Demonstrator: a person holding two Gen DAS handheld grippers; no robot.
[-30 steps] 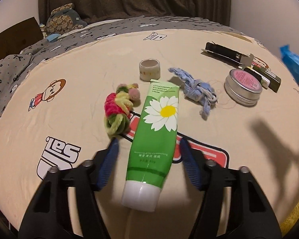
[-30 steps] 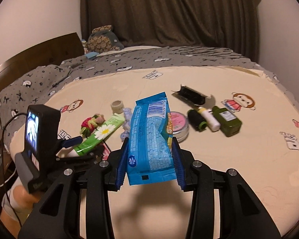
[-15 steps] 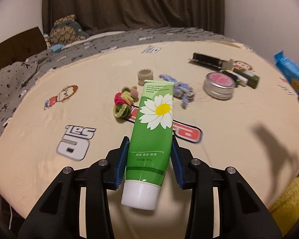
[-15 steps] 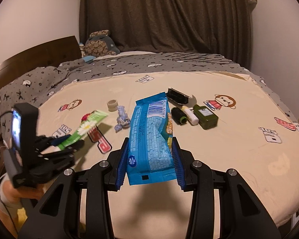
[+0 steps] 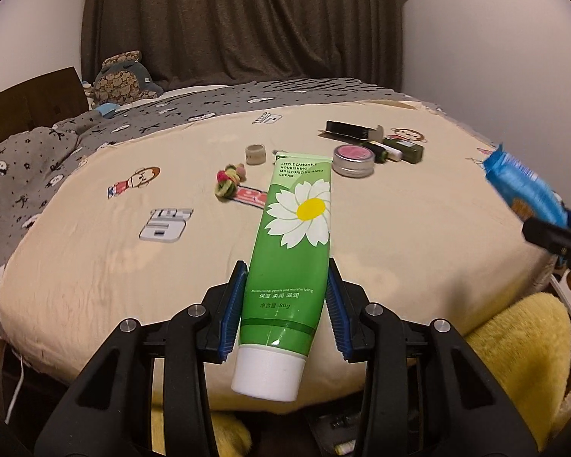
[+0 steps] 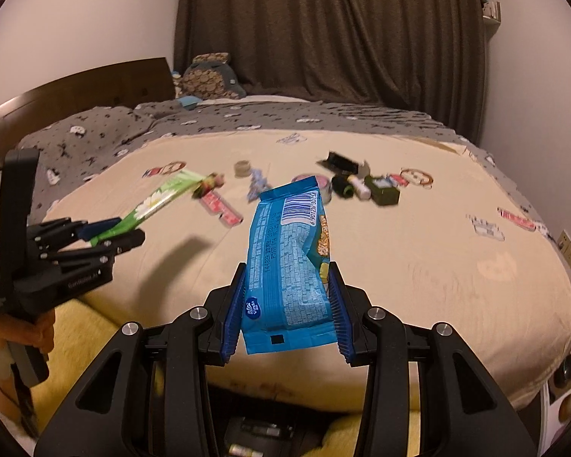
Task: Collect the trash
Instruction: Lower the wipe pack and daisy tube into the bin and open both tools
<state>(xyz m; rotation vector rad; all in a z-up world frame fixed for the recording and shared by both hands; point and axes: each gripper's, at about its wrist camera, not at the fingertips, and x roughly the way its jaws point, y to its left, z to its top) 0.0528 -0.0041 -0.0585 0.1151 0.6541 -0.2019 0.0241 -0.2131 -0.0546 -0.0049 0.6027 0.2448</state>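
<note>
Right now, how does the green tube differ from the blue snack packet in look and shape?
The green tube carries a white daisy and ends in a white cap; the blue snack packet shows a barcode and has no cap. The tube is smooth, the packet crinkled and flat-sealed. The left hand-held gripper holds the tube, the right hand-held gripper the packet. Both are lifted off the bed.

Left claw (image 5: 285, 304) is clamped on the green tube (image 5: 291, 243), raised above the bed; right claw (image 6: 287, 306) grips the blue packet (image 6: 289, 262), likewise aloft.
</note>
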